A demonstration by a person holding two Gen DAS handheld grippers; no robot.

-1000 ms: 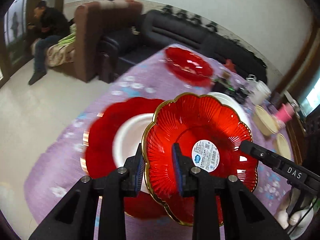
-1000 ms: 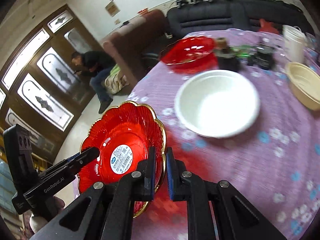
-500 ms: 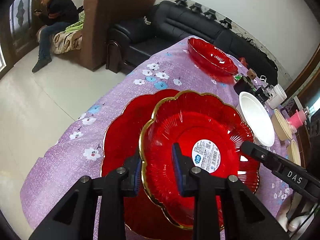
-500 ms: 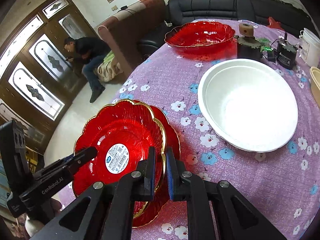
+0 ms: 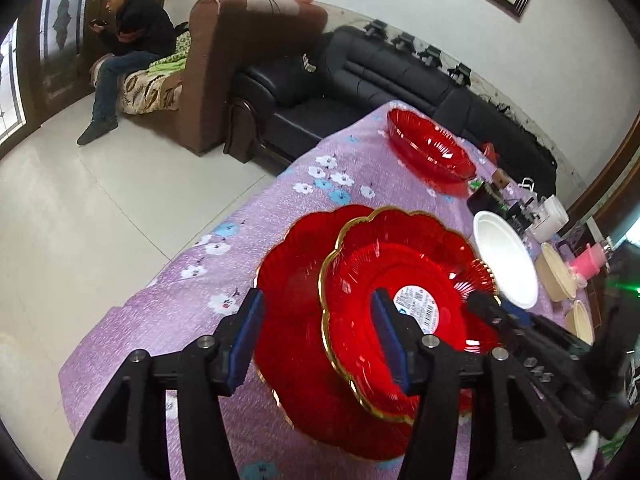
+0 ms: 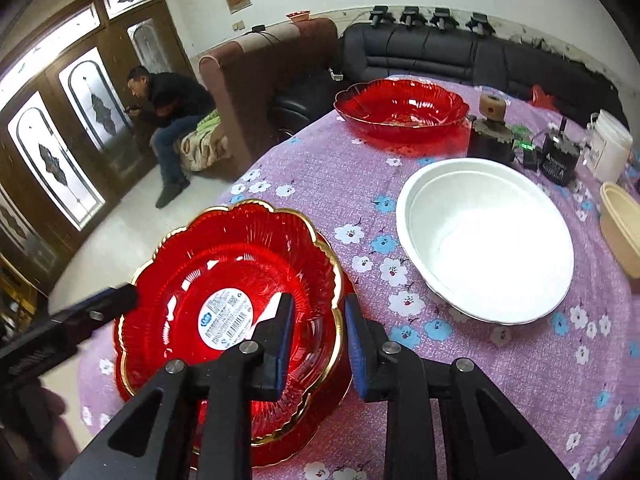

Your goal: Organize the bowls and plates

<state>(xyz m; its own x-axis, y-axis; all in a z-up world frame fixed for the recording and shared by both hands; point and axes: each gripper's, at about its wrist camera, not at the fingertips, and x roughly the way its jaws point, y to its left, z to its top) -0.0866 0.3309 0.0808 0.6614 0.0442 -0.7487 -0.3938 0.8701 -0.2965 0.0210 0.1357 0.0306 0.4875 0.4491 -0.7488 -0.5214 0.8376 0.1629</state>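
A red gold-rimmed plate with a white sticker lies on top of a second red plate on the purple flowered tablecloth. My left gripper is open, its jaws either side of the top plate's left rim. My right gripper is open, its jaws astride the plate's right rim. Each gripper shows in the other's view. A white bowl stands to the right. A red scalloped bowl stands at the far end.
Beige bowls stand at the right edge. Black devices, a white tub and a pink cup sit behind the white bowl. Sofas and a seated man lie beyond the table's left edge.
Both grippers have opened and let go of the stickered red plate, which now rests on the lower red plate. It has sunk slightly from where it was held.
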